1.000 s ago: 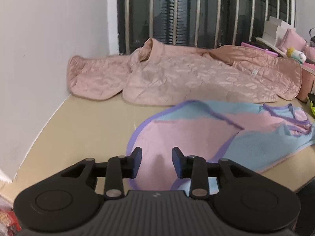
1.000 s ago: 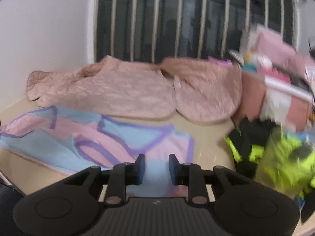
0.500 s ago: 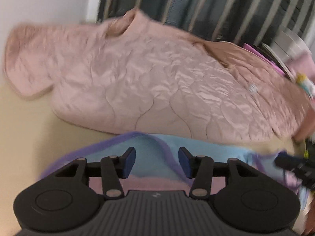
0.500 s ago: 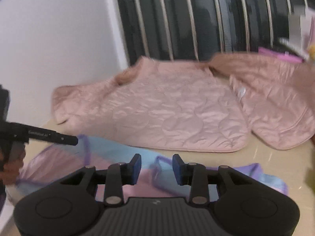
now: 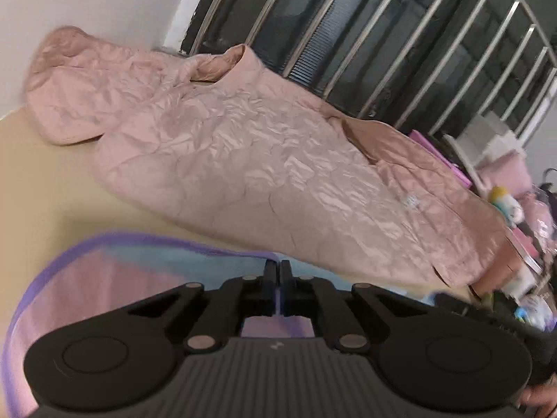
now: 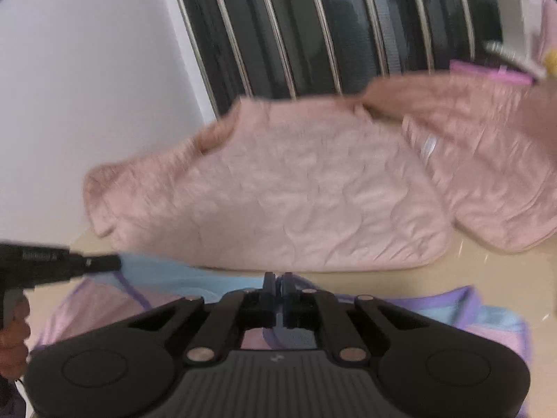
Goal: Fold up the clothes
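Now both grippers are pinched tight on the far edge of the pink-and-blue garment (image 5: 104, 278) lying on the beige table (image 5: 41, 174). The left gripper (image 5: 277, 271) clamps the purple-trimmed hem, and the right gripper (image 6: 277, 284) nips the blue fabric further along. Just beyond it a quilted pink jacket (image 5: 261, 160) lies spread before the barred window (image 5: 400, 35).

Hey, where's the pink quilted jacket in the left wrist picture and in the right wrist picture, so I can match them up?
Left wrist: the pink quilted jacket runs diagonally from upper left to lower right, above the left gripper.
Right wrist: the jacket spreads across the middle, above the right gripper.
Shared landmark: the barred window behind it.
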### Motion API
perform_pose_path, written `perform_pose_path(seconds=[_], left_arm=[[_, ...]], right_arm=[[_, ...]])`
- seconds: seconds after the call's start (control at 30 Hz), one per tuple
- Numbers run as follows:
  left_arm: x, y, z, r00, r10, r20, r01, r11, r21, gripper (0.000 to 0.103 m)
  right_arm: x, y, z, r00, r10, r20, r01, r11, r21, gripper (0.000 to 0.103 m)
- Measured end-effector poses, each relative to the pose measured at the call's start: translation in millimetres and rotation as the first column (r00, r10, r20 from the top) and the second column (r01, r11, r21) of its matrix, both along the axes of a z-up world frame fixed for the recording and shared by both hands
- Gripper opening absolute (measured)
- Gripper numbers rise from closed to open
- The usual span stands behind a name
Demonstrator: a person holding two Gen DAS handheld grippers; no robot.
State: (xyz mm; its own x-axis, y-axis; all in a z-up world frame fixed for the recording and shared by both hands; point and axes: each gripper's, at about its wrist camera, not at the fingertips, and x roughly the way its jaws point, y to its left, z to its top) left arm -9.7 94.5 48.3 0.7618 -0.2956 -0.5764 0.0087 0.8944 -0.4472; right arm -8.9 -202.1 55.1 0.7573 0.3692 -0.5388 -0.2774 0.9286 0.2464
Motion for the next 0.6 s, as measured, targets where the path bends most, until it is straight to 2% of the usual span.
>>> perform_pose_path(seconds=[0.1,0.2,0.27,0.33,0.43,0.5,0.6], left_arm=[[-39.6,0.9,-15.0,0.998,0.019,-0.054,-0.021,0.999,-0.042,0.001],[-63.0,-3.2,-31.2,0.995,0.044,-0.094,-0.044,0.999,-0.003,0.001],[-66.0,-0.7,-31.4,0.994,0.054,-0.090,-0.054,0.999,0.001,0.003],[-68.8,2.1,-30.7,0.994,0.066,-0.084,-0.066,0.998,0.010,0.014],[-68.5,14.2,-19.5,0.992,0.124,-0.038,-0.121,0.990,0.075,0.022],[-62.3,26.5,-16.8,0.986,0.161,-0.039,-0.158,0.985,0.076,0.027],[-53.1,30.8,-19.6,0.981,0.189,-0.044,-0.184,0.979,0.093,0.029]], right_arm=[[-38.4,-15.7,3.4,1.000,0.000,0.018,0.000,1.000,0.003,0.002],[-62.6,-17.6,-15.0,0.998,0.042,-0.045,-0.043,0.998,-0.036,0.002],[-67.7,-15.2,-25.5,0.995,0.056,-0.079,-0.061,0.996,-0.067,0.003],[-71.8,-20.1,-26.1,0.998,0.023,-0.064,-0.027,0.998,-0.062,0.007],[-73.8,-37.5,-9.4,0.998,-0.055,0.010,0.056,0.997,-0.052,0.013],[-64.6,-53.2,-0.8,0.991,-0.131,0.035,0.133,0.988,-0.079,0.014],[-28.6,-79.9,-3.6,0.970,-0.243,-0.015,0.242,0.967,-0.078,0.019]])
